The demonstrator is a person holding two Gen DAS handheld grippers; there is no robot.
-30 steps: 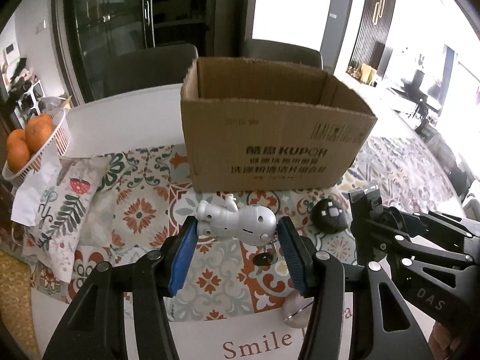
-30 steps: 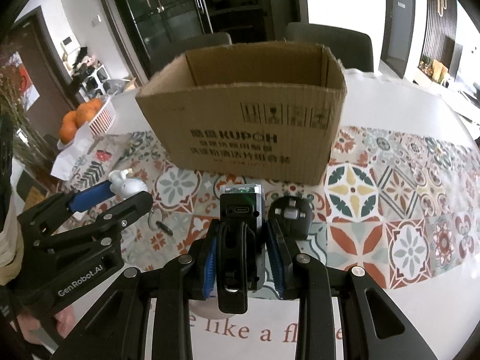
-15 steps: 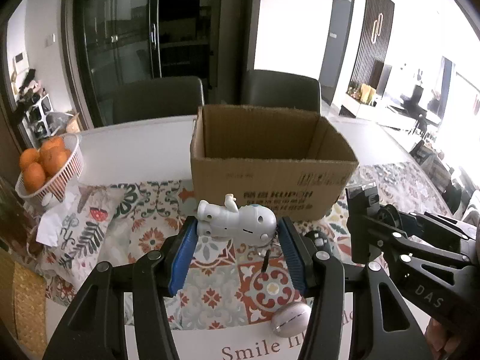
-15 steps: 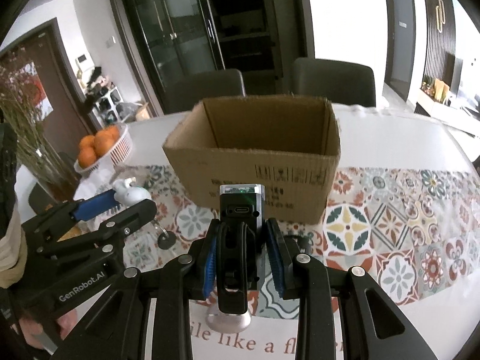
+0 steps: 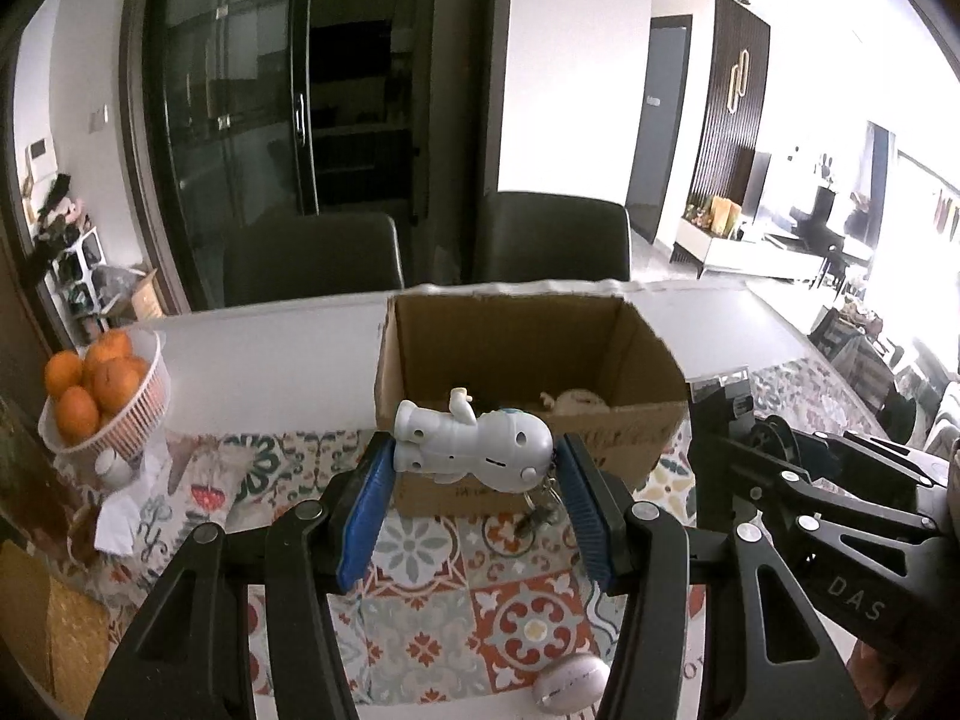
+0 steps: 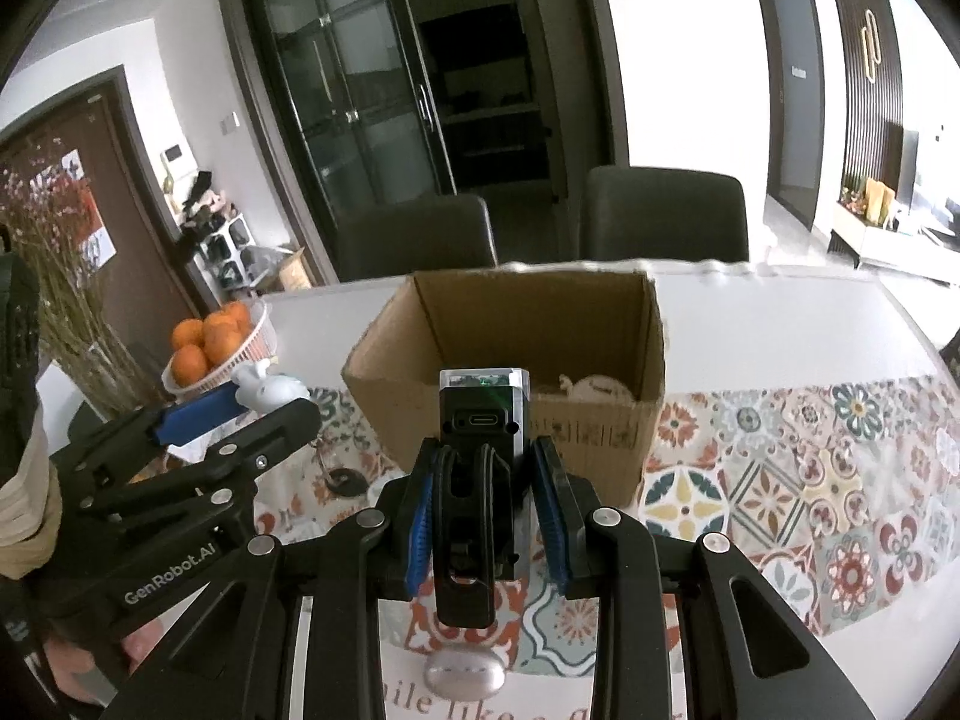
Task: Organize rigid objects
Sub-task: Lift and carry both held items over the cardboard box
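Note:
My left gripper (image 5: 474, 450) is shut on a white astronaut keychain toy (image 5: 474, 441), held in the air just before the near wall of an open cardboard box (image 5: 648, 426); a key dangles below it. My right gripper (image 6: 483, 462) is shut on a black device with a USB-C port (image 6: 480, 420), also held high in front of the box (image 6: 600, 444). A pale object lies inside the box (image 6: 591, 387). The left gripper with the toy shows at left in the right wrist view (image 6: 264, 390).
A silver oval object (image 6: 462, 672) lies on the patterned mat near the front edge. A white basket of oranges (image 5: 102, 396) stands at the left. Two dark chairs (image 5: 540, 240) stand behind the white table (image 5: 270, 348).
Both grippers have risen with their objects, so the inside of the box now shows. The black round object on the mat has dropped out of view.

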